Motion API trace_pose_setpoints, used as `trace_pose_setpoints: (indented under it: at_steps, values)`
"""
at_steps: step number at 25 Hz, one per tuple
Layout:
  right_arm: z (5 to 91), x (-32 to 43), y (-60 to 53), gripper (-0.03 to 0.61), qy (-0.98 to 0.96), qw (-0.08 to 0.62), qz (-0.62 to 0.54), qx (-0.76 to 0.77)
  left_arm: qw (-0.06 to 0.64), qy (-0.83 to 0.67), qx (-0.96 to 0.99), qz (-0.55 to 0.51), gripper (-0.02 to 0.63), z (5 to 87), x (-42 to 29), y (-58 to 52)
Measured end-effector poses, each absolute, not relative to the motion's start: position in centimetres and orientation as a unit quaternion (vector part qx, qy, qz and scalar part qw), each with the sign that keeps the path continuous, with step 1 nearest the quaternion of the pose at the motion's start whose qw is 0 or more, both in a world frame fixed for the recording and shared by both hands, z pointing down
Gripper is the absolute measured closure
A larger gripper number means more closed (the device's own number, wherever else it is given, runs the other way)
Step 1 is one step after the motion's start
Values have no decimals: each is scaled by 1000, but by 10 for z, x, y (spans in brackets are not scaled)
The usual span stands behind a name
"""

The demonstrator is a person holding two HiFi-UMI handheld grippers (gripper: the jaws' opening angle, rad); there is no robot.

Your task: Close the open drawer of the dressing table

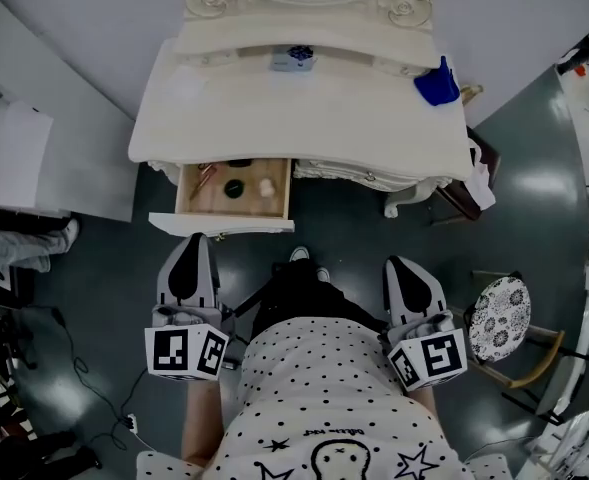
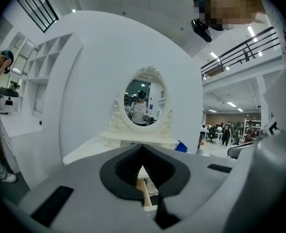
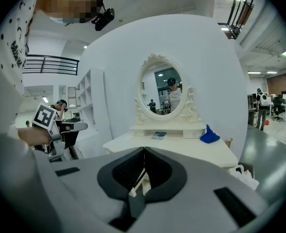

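The cream dressing table's (image 1: 304, 108) left-hand drawer (image 1: 222, 224) stands pulled out, wood-lined with small things inside, just ahead of the left tool (image 1: 190, 253); it and the right tool (image 1: 406, 273) are closed, empty.

Lab hall, not a home: a cream dressing table (image 1: 304, 118) staged at 12 o'clock against a curved white backdrop wall (image 2: 99, 72), with mezzanine railings (image 2: 244, 52) and strip lights (image 2: 214, 55) at 2 o'clock and office chairs (image 2: 211, 135) at 3 o'clock.
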State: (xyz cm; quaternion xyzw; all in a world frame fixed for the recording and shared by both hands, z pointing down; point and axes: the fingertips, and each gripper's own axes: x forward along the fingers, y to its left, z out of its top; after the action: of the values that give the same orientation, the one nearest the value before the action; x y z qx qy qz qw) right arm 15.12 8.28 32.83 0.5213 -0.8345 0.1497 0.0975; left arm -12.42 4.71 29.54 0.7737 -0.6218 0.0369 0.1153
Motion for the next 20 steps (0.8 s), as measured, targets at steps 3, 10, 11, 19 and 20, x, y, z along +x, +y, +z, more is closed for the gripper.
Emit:
trace_pose_setpoints:
  at_steps: [3,10,11,19,20]
  values:
    - [324,147,65,569,-830,106,142,529,117,-628,769,37,601,296,-139,26]
    - [317,123,27,569,-823,111,152,536,131,-633,761,47,601,304,-175,-16]
    - [319,118,23,569,-823,113,155,535,134,-633,761,49,601,307,-179,-21]
    - [333,105,7,569,-817,129,170,535,167,-636,750,70,601,341,-200,-32]
    - [334,104,5,569,-818,132,170,534,172,-637,748,75,601,346,-202,-30]
